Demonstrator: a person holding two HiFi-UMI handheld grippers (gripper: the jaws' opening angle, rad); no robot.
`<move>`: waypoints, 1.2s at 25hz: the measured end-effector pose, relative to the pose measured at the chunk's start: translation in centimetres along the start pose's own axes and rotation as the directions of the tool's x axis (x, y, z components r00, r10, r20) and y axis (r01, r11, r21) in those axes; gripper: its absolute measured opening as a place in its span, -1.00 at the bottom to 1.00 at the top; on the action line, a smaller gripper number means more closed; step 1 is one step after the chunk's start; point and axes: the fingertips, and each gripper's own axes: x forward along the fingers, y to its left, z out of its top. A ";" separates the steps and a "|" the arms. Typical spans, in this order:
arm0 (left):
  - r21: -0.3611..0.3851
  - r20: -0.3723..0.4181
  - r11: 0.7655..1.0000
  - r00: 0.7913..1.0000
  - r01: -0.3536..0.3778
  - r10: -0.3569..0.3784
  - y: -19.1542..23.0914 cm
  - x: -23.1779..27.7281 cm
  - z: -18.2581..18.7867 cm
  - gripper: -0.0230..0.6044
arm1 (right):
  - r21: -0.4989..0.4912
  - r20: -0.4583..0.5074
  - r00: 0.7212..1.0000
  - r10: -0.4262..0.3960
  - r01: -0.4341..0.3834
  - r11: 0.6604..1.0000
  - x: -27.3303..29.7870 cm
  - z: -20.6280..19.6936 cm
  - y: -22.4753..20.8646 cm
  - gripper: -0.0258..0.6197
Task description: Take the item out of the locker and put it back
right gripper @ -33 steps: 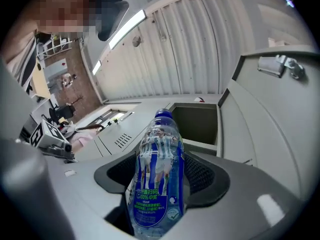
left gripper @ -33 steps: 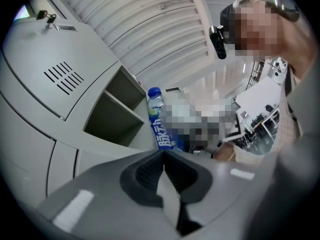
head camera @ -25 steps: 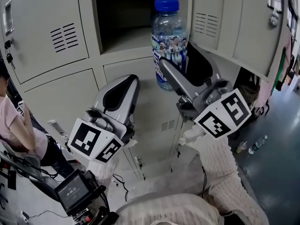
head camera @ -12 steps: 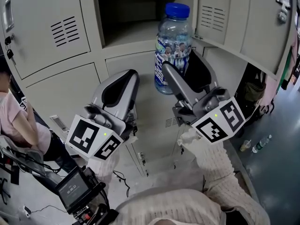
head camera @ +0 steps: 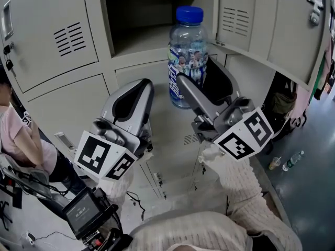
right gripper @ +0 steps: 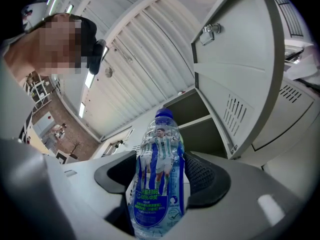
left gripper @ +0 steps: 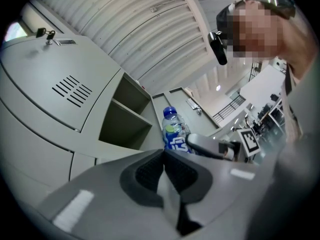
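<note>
While right gripper (head camera: 194,77) clamps clear plastic bottle (head camera: 186,48) | round blue cap (head camera: 189,14)

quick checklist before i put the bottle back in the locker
1. Right gripper closed on the bottle: ok.
2. Blue cap on the bottle: ok.
3. Locker door swung open: ok.
4. Open compartment free of other things: cannot tell, its back is dark.
5. Left gripper shut, holding nothing, beside the bottle's path: ok.
</note>
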 end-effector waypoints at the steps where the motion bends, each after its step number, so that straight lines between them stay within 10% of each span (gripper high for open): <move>1: -0.003 -0.001 1.000 1.000 0.002 -0.002 0.0 0.1 0.0 -0.90 | -0.004 -0.003 1.000 0.002 -0.002 1.000 0.1 0.0 0.0 0.02; 30: -0.072 0.076 0.995 0.995 0.073 -0.067 1.2 1.6 1.9 -0.91 | -0.436 -0.255 0.961 -0.107 -0.015 0.900 9.0 5.1 -2.9 0.02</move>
